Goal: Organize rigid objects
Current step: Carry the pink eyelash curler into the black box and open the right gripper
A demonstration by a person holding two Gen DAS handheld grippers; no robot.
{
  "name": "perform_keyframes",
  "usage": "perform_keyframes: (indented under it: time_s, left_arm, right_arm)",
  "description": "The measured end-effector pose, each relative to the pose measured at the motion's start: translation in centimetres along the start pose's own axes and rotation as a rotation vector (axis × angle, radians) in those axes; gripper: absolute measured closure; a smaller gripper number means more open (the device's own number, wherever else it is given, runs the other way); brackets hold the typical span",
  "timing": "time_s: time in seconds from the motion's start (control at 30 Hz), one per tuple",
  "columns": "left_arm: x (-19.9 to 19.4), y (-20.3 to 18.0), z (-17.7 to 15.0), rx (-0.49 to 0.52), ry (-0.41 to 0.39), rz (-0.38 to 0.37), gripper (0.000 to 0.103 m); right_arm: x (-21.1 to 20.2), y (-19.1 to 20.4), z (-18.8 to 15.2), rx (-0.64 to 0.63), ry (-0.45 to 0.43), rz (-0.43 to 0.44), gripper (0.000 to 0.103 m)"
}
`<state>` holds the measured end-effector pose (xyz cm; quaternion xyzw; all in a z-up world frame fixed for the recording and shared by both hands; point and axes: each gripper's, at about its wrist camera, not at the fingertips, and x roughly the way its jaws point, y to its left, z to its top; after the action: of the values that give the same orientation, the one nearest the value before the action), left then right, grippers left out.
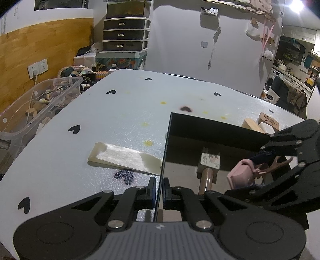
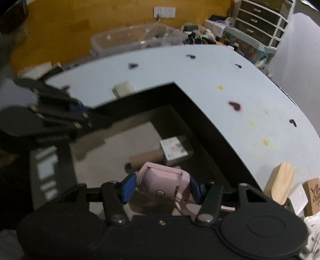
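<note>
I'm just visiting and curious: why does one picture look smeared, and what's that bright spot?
Right wrist view: motion blur smears the left gripper and the black open-topped box. Left wrist view: sharp, but a ceiling lamp flares at top right; fisheye bends the white heart-dotted table.

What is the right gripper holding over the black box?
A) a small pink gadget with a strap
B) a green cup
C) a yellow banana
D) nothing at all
A: in the right wrist view the right gripper has its blue pads pressed on both sides of the small pink gadget with a strap, above the open black box.
</note>
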<state>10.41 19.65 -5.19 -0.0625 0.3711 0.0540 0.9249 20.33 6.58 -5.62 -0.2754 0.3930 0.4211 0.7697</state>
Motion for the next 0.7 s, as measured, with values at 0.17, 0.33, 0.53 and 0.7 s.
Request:
perform_keyframes:
  time_s: [0.17,0.33,0.53,0.7]
  left_arm:
    - [0.0,0.0,0.0,-0.002,0.002,-0.004,0.098]
    - [-0.1,0.0,0.0,-0.001,0.002,-0.004,0.097]
    - [-0.1,0.0,0.0,-0.001,0.002,-0.004,0.097]
    - [0.0,-0.1,0.0,0.000,0.003,-0.004,0.097]
  right_arm:
    - [1.0,0.0,-0.1,0.019,0.009,-0.020,0.038]
    - [0.2,0.3,-0.1,0.035,-0.002,0.022,0.019]
    - [-0.9,0.1,-0.2,0.073,-0.015,0.039,0.016]
    - [-2.1,-0.5,0.0,0.107,-0.045,0.033,0.016]
